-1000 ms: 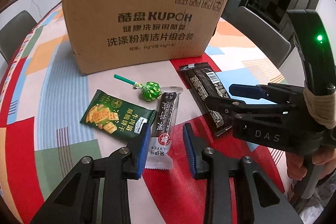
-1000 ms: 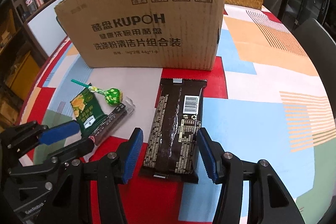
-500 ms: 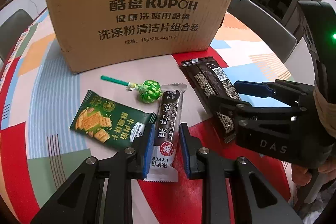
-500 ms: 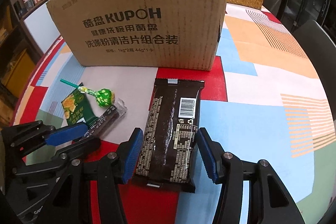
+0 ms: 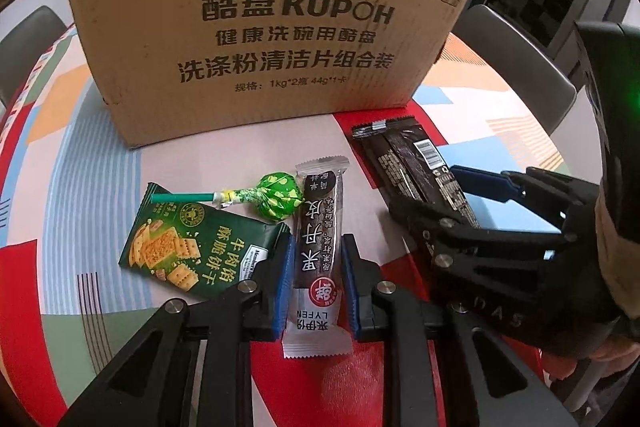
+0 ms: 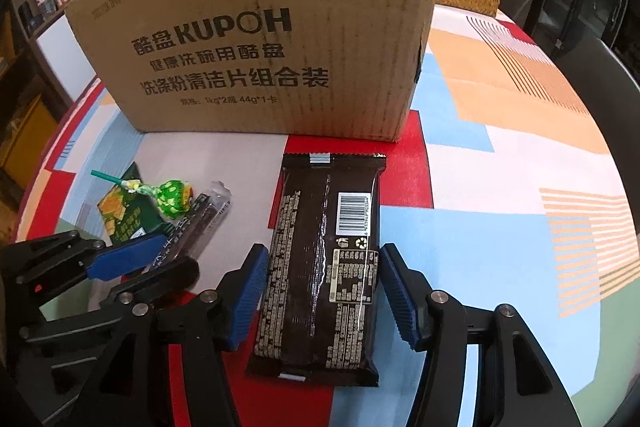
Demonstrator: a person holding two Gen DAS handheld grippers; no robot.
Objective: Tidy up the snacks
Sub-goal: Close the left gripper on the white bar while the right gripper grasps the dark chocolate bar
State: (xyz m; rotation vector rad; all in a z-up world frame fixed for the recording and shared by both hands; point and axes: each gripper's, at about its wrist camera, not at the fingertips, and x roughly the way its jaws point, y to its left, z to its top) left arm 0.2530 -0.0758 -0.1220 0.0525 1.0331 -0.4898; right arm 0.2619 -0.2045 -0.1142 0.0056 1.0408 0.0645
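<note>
We see the left gripper (image 5: 315, 277) clamped on the fruit-leather bar (image 5: 318, 247), lollipop (image 5: 276, 195) at its 11 o'clock. The right gripper (image 6: 322, 297) straddles the dark wafer pack (image 6: 324, 267) on the table (image 6: 500, 163), pads apart; box (image 6: 260, 39) at 12 o'clock.

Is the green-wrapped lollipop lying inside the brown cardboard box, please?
No, the green-wrapped lollipop lies on the colourful tablecloth in front of the brown cardboard box.
</note>
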